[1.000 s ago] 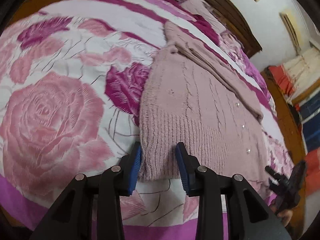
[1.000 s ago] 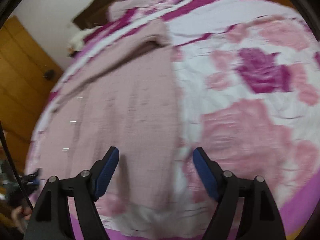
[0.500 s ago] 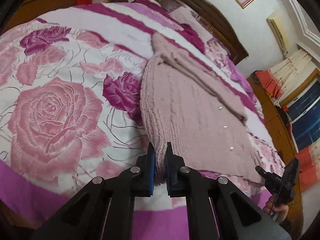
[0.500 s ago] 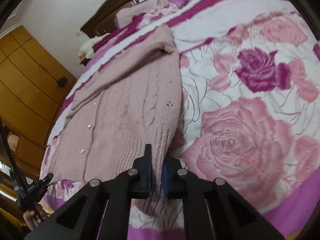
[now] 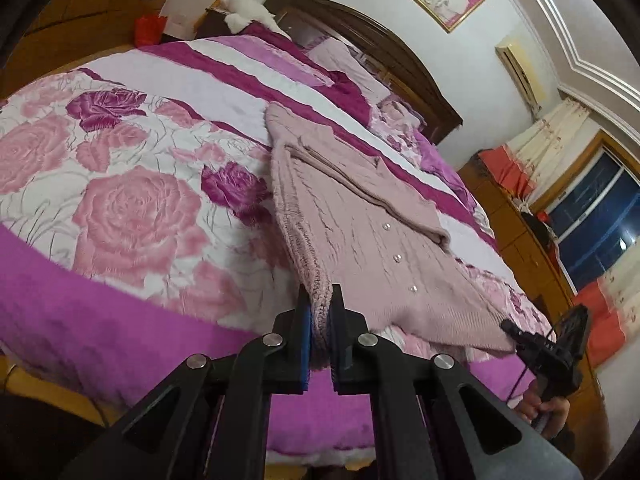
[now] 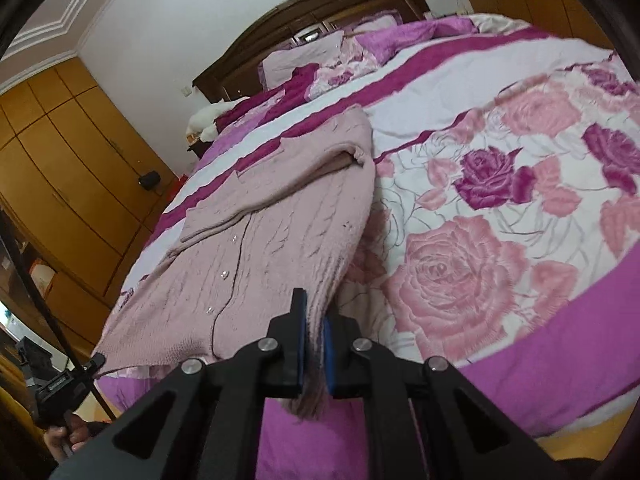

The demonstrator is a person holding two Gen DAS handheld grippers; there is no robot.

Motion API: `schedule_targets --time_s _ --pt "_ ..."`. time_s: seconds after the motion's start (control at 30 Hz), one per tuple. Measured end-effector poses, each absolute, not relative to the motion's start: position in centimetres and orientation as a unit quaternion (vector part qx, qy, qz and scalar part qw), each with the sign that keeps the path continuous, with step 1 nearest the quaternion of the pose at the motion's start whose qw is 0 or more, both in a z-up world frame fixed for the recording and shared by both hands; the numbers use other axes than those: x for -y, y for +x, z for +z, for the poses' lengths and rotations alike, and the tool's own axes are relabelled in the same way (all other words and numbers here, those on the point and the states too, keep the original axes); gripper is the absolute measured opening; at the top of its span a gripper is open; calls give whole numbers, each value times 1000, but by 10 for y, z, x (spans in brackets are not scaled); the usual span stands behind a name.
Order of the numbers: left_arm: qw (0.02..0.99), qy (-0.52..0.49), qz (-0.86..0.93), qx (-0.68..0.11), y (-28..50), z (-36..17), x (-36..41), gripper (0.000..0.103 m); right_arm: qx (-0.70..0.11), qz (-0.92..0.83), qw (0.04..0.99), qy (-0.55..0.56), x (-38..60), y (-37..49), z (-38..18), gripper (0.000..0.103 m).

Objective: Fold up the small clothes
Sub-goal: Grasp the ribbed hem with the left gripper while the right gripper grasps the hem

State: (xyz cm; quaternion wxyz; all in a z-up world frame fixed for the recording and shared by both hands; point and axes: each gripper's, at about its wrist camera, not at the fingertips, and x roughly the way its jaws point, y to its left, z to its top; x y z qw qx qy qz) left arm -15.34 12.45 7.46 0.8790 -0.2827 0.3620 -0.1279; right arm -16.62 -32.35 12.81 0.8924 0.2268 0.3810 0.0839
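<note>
Rose-print bedspread (image 5: 132, 216) bears a pink cardigan (image 5: 360, 224) (buttoned), its hem clamped by left tongs (image 5: 319, 320) and right tongs (image 6: 315, 332).

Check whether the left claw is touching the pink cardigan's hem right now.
Touching. The left wrist view shows the left claw shut on a hem corner of the pink cardigan, knit squeezed between both pads.

Pale pink cable-knit cardigan (image 5: 360, 232) with pearly buttons, spread front-up on the bed, sleeve folded across its far end. Both near hem corners are pinched and raised off the cover.
</note>
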Motion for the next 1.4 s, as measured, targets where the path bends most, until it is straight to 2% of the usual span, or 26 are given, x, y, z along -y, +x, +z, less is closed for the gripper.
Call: schedule_targets --time_s 0.23,0.47,0.6,1.1,1.4 --pt "883 -264 -146 -359 -189 72 -116 0 -354 80 916 171 333 -213 145 3" --pt "879 -275 -157 -358 -198 68 -117 0 -336 85 907 238 354 -236 127 3" --pt "886 -261 -165 -346 -209 76 -114 0 -324 93 912 233 350 -246 126 2" --pt "894 -293 -178 -291 -254 120 -142 0 -260 123 926 243 348 -289 181 2" --pt "909 -243 -154 -303 -257 123 -130 0 -268 118 928 231 352 -301 177 2"
